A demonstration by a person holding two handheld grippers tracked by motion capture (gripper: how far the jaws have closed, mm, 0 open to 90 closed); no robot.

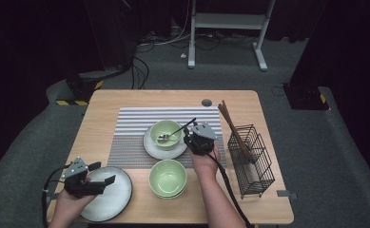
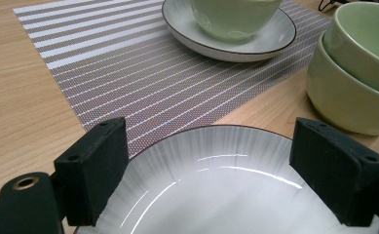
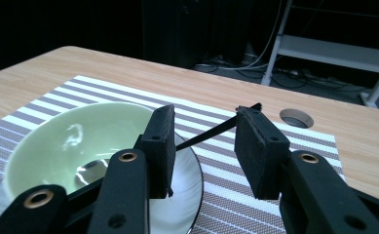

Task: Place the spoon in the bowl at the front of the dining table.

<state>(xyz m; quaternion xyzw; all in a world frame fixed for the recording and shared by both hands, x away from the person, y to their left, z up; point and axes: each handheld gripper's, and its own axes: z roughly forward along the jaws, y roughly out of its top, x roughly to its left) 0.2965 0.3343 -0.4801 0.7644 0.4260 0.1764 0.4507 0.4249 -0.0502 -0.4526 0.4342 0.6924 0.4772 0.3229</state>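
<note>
A pale green bowl (image 1: pixel 167 128) (image 3: pixel 55 136) stands on a white saucer (image 1: pixel 154 149) (image 3: pixel 184 195) on the striped placemat (image 1: pixel 135 123). A spoon (image 1: pixel 163 138) lies in it, and its thin black handle (image 3: pixel 206 131) slants up to the right. My right gripper (image 1: pixel 188 137) (image 3: pixel 204 131) is open, its jaws on either side of that handle without pressing it. At the front left my left gripper (image 1: pixel 102 173) (image 2: pixel 209 141) hovers open, low over the far part of a grey plate (image 1: pixel 113 199) (image 2: pixel 216 195).
Two stacked green bowls (image 1: pixel 167 176) (image 2: pixel 357 73) sit at the front centre, right of the grey plate. A black wire basket (image 1: pixel 251 161) with chopsticks (image 1: pixel 232 126) stands at the right edge. A cable hole (image 1: pixel 206 102) (image 3: pixel 295 118) lies behind the placemat.
</note>
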